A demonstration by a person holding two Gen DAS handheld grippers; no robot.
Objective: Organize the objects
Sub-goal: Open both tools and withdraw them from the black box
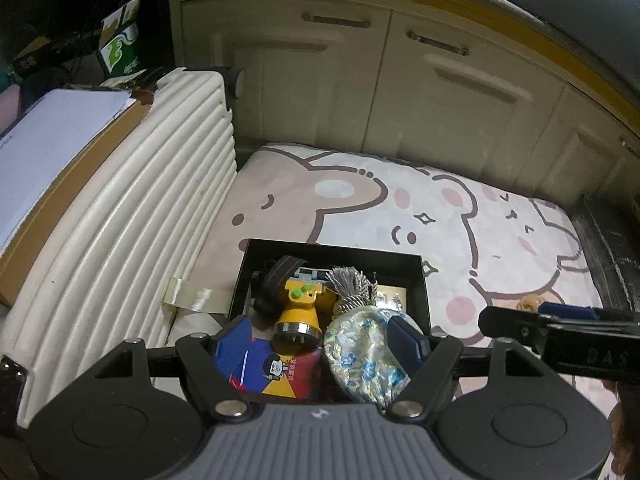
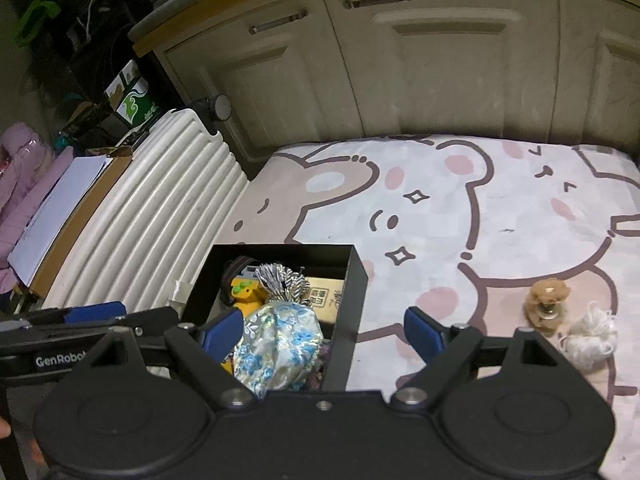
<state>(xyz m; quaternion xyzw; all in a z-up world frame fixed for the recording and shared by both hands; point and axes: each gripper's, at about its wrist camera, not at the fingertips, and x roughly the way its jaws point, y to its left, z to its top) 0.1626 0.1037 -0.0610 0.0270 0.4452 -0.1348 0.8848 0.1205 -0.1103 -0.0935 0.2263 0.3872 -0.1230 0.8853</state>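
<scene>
A black open box (image 1: 424,284) (image 2: 352,296) sits on a cartoon bear mat. Inside lie a yellow headlamp (image 1: 300,308) (image 2: 246,292), a silver-blue brocade pouch with a tassel (image 1: 364,344) (image 2: 280,336), a colourful card pack (image 1: 276,372) and a tan card (image 2: 324,298). My left gripper (image 1: 320,340) is open above the box, fingers on either side of the contents, holding nothing. My right gripper (image 2: 324,330) is open, straddling the box's right wall. A brown fuzzy clip (image 2: 546,300) and a white yarn tuft (image 2: 588,336) lie on the mat to the right.
A white ribbed suitcase (image 1: 132,220) (image 2: 160,200) lies left of the box, with a cardboard box and paper (image 1: 48,152) beyond it. A roll of clear tape (image 1: 192,298) rests between suitcase and box. Cream cabinet doors (image 1: 400,80) (image 2: 400,60) stand behind the mat.
</scene>
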